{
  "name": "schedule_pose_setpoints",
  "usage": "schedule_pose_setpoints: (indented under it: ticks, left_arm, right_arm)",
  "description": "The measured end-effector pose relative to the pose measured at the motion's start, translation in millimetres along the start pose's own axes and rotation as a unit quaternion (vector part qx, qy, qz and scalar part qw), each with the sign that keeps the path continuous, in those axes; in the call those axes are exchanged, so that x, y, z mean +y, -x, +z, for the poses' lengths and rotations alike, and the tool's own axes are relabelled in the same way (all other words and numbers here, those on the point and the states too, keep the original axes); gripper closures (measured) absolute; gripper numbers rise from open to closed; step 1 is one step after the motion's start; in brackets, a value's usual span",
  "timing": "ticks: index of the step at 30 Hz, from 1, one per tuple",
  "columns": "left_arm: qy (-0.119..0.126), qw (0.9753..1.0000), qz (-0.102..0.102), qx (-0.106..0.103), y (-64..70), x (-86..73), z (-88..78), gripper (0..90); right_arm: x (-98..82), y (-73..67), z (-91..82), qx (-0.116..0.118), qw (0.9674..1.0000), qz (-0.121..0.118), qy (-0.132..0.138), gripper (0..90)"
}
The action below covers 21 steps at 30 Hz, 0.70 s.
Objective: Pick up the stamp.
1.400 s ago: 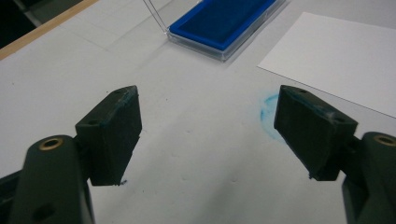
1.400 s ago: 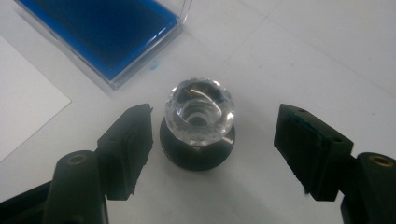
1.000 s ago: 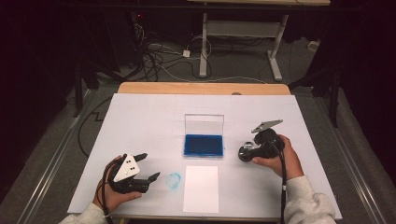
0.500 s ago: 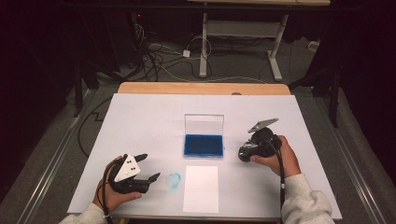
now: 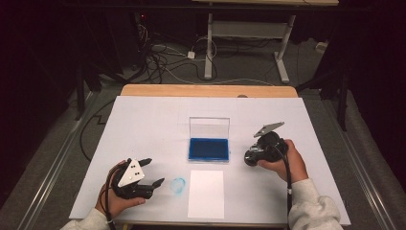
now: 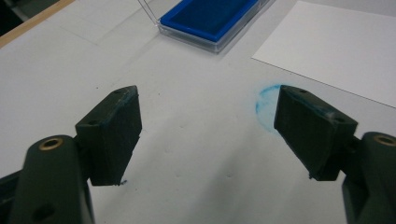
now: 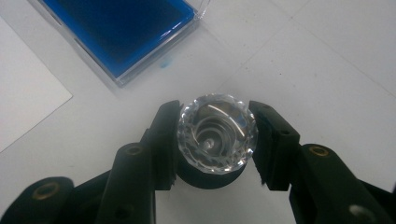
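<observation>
A dark room with a tangle of cables on the floor and a metal-legged desk frame lies beyond the counter (image 5: 143,124), which is covered in white and edged with wood at its far side. Near its middle stands an open ink pad (image 5: 208,148), deep blue in a clear case with the lid raised behind it, and just in front of it lies a blank white sheet of paper (image 5: 206,193); no brand, label or writing can be read on either. The right gripper (image 7: 217,140) has just been closing, and its fingers now press on both sides of a stamp (image 7: 216,133) with a faceted clear knob and a dark round base, held just right of the ink pad. The right gripper view shows those facets, which the high view gives merely as a dark lump in the hand. The left gripper (image 5: 152,173) rests at the near left, its fingers apart with nothing between them; the left gripper view shows blue stains on the pads and a smudged blue ring (image 6: 266,103) on the counter beside the paper.
</observation>
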<state>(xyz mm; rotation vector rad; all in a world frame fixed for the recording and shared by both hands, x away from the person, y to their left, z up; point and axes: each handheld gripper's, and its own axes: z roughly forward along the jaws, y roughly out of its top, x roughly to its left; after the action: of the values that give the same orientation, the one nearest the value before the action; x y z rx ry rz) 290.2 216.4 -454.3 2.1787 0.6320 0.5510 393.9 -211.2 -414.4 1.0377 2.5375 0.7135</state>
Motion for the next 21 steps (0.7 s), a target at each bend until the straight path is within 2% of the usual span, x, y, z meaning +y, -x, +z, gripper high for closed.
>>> schedule_pose_setpoints:
  ticks: [6,21]
  left_arm:
    - [-0.007,1.0,0.004,0.001,0.5,-0.4,1.2,22.3]
    - [-0.004,1.0,0.004,-0.002,0.7,-0.1,0.4,22.3]
  right_arm:
    - [-0.9,0.4,0.0,0.001,1.0,-0.005,0.003,56.4]
    - [-2.7,0.1,0.2,0.0,0.9999,-0.006,0.011,56.5]
